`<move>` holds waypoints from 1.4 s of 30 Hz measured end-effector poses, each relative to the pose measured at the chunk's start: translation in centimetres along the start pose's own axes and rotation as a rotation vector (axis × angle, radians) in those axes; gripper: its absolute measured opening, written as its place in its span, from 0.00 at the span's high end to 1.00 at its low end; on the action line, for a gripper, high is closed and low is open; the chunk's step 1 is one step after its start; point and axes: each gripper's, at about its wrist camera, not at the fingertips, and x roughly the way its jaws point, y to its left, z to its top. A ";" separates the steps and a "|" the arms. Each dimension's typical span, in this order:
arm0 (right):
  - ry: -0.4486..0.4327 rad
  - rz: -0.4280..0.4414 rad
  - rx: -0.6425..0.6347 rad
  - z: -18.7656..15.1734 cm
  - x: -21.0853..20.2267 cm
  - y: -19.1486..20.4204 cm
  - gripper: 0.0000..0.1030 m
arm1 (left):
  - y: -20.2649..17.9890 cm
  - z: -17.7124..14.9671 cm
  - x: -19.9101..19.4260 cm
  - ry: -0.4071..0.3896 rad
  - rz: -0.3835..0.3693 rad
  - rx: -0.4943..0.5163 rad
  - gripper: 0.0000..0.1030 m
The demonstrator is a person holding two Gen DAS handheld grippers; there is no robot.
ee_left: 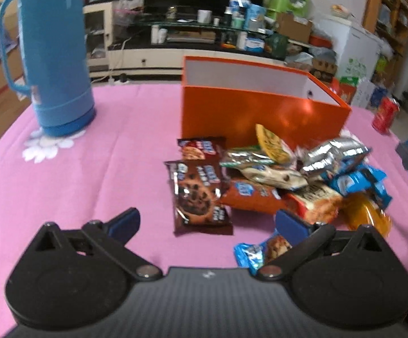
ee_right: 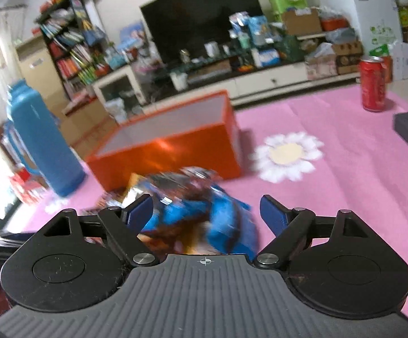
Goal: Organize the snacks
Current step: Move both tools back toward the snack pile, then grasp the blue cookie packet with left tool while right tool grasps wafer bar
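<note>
Thermos (ee_left: pixel 54 56) left of orange box (ee_left: pixel 260 109), snack pile (ee_left: pixel 274 174) in front.

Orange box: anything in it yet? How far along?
Done: nothing visible; the orange box shows only bare white inner walls. In hand: nothing; left tongs and right tongs are open over the snack pile. Left: every packet on the pink tablecloth.

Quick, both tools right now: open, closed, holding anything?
Left tool: open, holding nothing, above the brown cookie packet.
Right tool: open, holding nothing, over the blurred snack pile.
</note>
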 end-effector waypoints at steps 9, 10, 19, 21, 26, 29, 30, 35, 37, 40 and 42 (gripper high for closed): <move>0.121 0.152 -0.138 -2.7 1.9 7.4 0.29 | 2.2 0.7 0.7 0.006 0.023 -0.051 0.02; 0.154 0.176 -0.160 -3.9 1.7 8.2 0.29 | 2.5 0.7 0.7 0.010 0.021 -0.058 0.02; 0.208 0.141 -0.638 -11.5 1.8 17.7 0.27 | 4.2 1.0 -0.2 -0.012 -0.007 -0.127 0.02; 0.250 0.100 -0.709 -12.7 2.9 18.3 0.29 | 4.0 0.9 -0.2 -0.009 -0.006 -0.114 0.02; 0.281 -0.006 -0.692 -12.6 2.7 15.3 0.26 | 2.6 0.8 0.4 0.022 -0.095 -0.075 0.02; 0.291 -0.072 -0.620 -11.6 1.7 11.8 0.23 | 0.4 0.6 0.6 0.037 -0.172 0.024 0.02; 0.290 -0.099 -0.598 -11.2 1.4 10.4 0.23 | -0.5 0.4 0.8 0.043 -0.187 0.065 0.02; 0.268 -0.242 -0.481 -8.5 0.6 4.9 0.22 | -3.5 -0.6 2.2 0.082 -0.135 0.206 0.02; 0.229 -0.211 -0.392 -7.2 -0.5 3.7 0.22 | -3.6 -0.7 2.4 0.084 -0.128 0.211 0.02; 0.168 -0.147 -0.319 -6.3 -2.3 3.4 0.18 | -4.4 -0.5 2.0 0.062 -0.156 0.294 0.02; 0.137 -0.153 -0.306 -6.3 -3.3 3.3 0.18 | -5.4 -0.4 1.7 0.051 -0.186 0.408 0.02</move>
